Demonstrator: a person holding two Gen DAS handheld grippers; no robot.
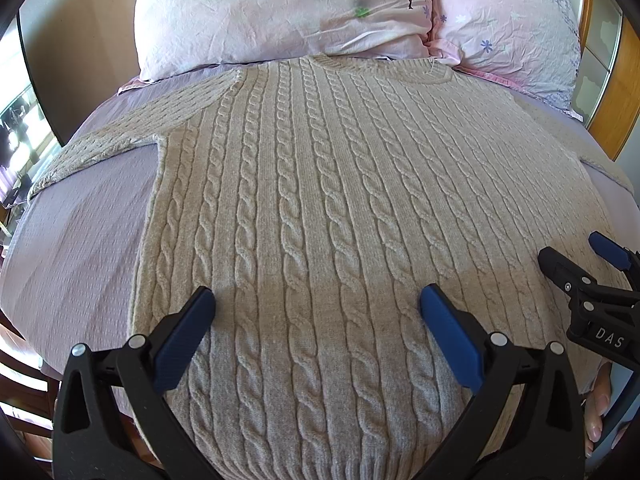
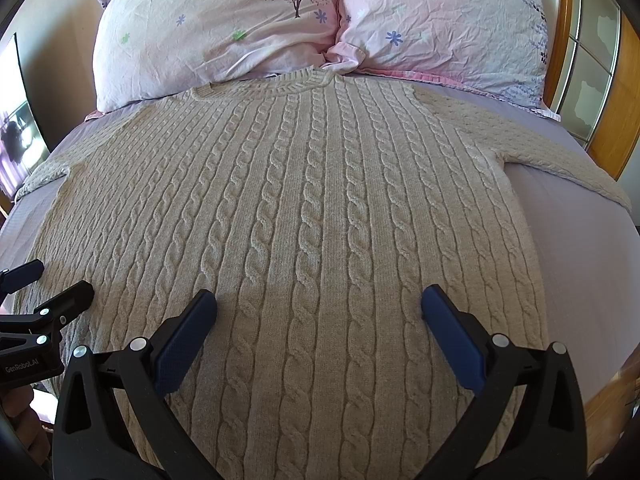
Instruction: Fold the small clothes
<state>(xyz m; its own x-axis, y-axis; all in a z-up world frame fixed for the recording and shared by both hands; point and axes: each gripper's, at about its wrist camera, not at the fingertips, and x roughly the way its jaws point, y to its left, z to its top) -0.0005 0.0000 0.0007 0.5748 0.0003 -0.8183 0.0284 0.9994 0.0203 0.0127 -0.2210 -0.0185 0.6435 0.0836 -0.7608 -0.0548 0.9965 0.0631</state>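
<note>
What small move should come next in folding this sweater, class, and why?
Probably take the left gripper out to the left sleeve and pinch its edge to fold it inward. The sweater lies flat and unfolded on the bed, sleeves spread, and both grippers, right gripper included, hover open, holding nothing.

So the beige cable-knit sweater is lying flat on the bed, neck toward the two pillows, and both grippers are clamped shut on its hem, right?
Not quite. The sweater does lie flat on the bed, neck toward the pillows, but neither gripper is clamped: the left gripper and right gripper are both open, holding nothing, as each wrist view shows.
</note>
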